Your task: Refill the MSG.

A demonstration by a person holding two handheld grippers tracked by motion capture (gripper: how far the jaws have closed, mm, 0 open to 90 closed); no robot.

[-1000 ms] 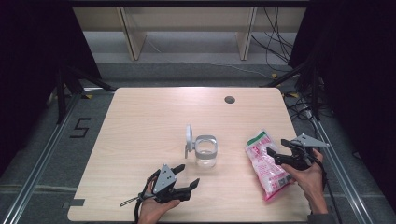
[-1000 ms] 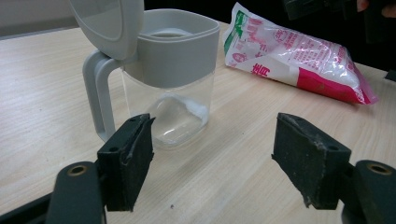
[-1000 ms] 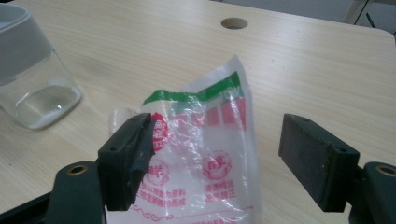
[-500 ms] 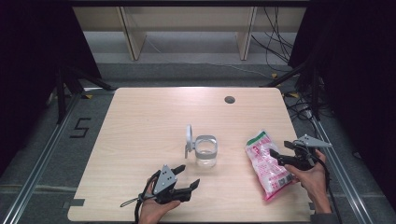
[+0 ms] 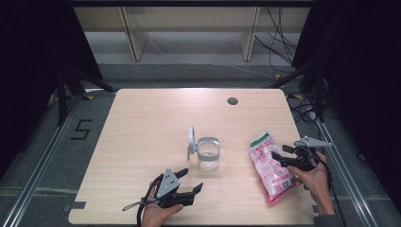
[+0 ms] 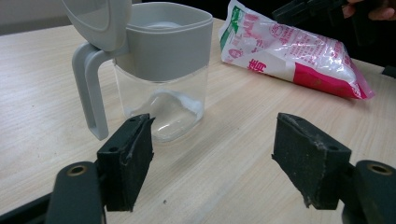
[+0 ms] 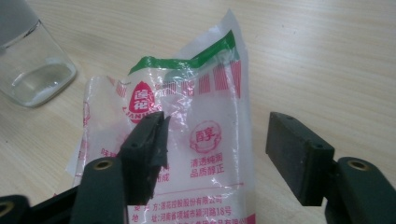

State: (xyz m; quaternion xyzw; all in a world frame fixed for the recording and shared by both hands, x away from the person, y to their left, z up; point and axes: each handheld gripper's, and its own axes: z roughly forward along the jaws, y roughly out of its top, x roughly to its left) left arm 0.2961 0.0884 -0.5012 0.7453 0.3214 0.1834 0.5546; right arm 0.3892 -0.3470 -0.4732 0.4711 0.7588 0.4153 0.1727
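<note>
Table [image 5: 142, 142] bears one bag [image 5: 272, 165], one jar [image 5: 208, 153].

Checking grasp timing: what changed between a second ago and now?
The right tongs have just been closing over the pink-and-white bag; the bag's top lies between the jaws, but the pads do not press on it yet. The hand has barely shifted. Unchanged: the left tongs open and resting near the table's front edge, the clear jar with its grey lid flipped up, and the bag's place.
</note>
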